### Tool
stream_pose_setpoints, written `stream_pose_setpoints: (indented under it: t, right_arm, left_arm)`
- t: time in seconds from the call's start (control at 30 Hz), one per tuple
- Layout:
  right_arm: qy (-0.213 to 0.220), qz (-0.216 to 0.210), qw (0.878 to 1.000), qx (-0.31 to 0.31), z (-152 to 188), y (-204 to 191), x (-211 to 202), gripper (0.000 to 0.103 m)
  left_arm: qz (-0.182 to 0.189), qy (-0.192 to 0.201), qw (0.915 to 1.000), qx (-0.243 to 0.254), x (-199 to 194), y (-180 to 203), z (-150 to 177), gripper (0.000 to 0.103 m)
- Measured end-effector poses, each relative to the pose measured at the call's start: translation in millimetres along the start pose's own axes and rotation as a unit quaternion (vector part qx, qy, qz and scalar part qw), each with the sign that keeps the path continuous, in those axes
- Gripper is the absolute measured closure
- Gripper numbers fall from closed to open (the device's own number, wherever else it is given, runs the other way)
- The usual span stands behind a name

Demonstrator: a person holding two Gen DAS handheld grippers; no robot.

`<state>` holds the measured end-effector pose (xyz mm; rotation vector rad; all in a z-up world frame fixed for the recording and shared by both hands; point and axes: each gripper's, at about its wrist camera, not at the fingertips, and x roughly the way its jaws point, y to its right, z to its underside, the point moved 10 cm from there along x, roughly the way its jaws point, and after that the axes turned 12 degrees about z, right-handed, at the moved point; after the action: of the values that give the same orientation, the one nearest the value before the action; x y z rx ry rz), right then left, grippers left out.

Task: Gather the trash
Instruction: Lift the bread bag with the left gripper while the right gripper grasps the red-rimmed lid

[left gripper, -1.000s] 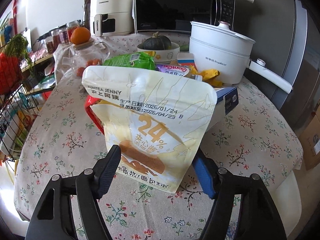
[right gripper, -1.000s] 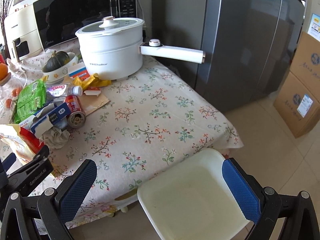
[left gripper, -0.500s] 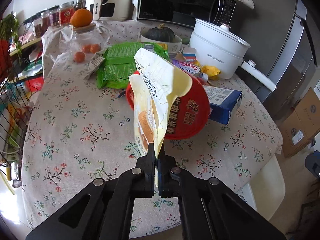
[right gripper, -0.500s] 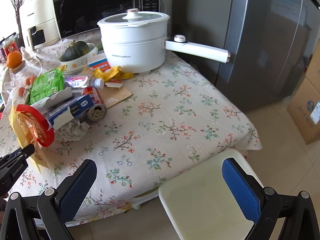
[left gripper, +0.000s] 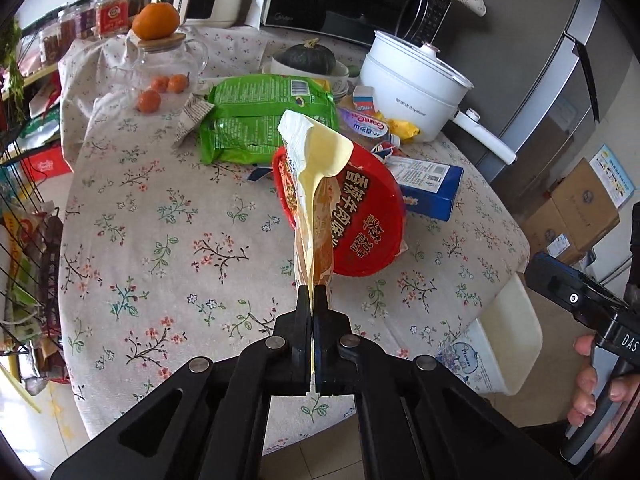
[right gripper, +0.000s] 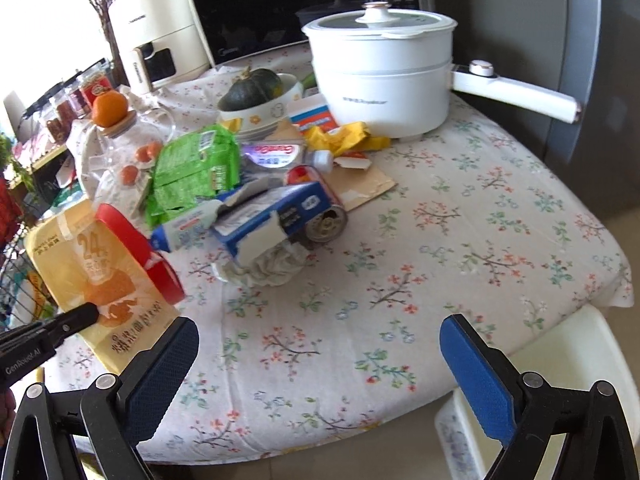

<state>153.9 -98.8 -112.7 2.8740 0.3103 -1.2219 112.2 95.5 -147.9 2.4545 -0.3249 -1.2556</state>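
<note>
Yellow snack bag (left gripper: 316, 184) w/ orange print, creased, pinched by left hand-held gripper (left gripper: 311, 300), right hand-held gripper (right gripper: 320, 344) closing, empty.

1. A table (right gripper: 460, 216) covered with a floral cloth filled the middle of the room.
2. At its back stood a black microwave (right gripper: 280, 8), with a cream appliance (right gripper: 160, 44) beside it.
3. A grey steel refrigerator (right gripper: 580, 40) rose to the right, past the table's edge.
4. Cardboard boxes (left gripper: 576, 208) sat on the pale tiled floor (left gripper: 560, 272) near the refrigerator.
5. A white stool (right gripper: 560, 360) stood at the table's near corner.
6. A black wire rack (left gripper: 28, 240) stood at the left.
7. Bright daylight came in from the left side.
</note>
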Motion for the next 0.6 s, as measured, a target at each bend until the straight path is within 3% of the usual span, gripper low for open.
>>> stream_pose_setpoints:
  t: [0.1,0.37,0.47,0.6]
  right_arm:
    - [-0.014,-0.045,0.999,-0.025,7,-35,9,0.014]
    - [-0.03,-0.107,0.99,-0.084,24,-112,38,0.031]
    - [-0.041,-0.116,0.988,-0.096,30,-134,50,0.041]
    - [-0.055,-0.108,0.987,-0.109,38,-150,68,0.044]
  left_arm:
    - [0.004,-0.01,0.9999,0.001,-3,-8,5,0.103]
    - [0.004,-0.014,0.9997,-0.017,-14,-34,10,0.103]
    - [-0.011,-0.012,0.9996,-0.022,-22,-48,12,0.103]
    - [-0.02,-0.001,0.9993,-0.031,-38,-66,16,0.103]
